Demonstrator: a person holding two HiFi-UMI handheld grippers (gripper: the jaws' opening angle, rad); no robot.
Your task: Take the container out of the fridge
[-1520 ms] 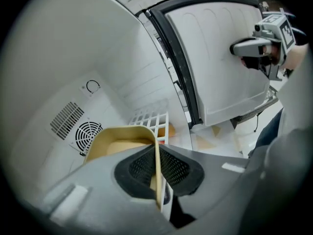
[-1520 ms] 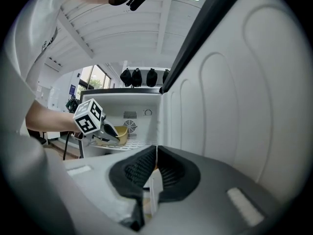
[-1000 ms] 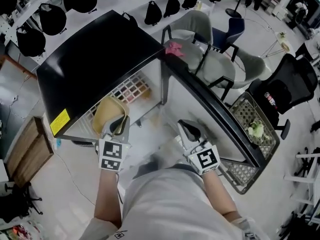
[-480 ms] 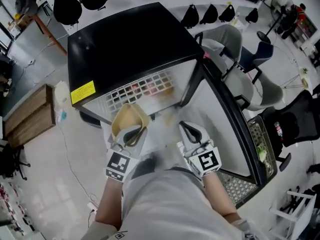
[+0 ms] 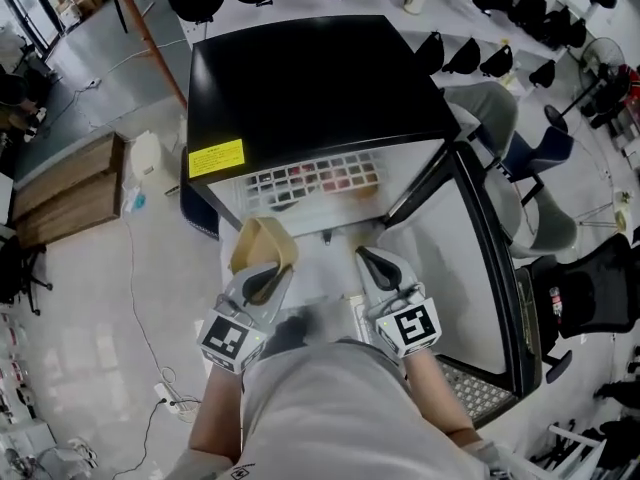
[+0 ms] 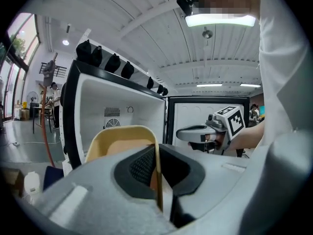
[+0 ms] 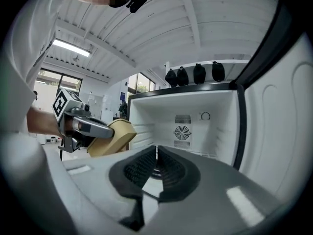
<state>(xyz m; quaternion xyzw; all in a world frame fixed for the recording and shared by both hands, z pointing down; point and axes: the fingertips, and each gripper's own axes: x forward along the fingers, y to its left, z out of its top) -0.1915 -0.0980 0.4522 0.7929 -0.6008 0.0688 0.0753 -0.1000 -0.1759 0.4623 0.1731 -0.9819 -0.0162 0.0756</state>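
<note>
So the container (image 5: pixel 262 249) we're after is a shallow tan plastic tub with rounded corners. It's already out of the fridge (image 5: pixel 310 78), hanging just in front of the open compartment. The left gripper (image 5: pixel 262 276) has one wall of it pinched by the rim, and it's tipped up on edge, so in the left gripper view we look straight into its hollow side. The fridge is a small one, black outside and white inside. Its door (image 5: pixel 470 268) is swung wide open on the right, and there's a round fan vent (image 7: pixel 182 131) on the back wall.
</note>
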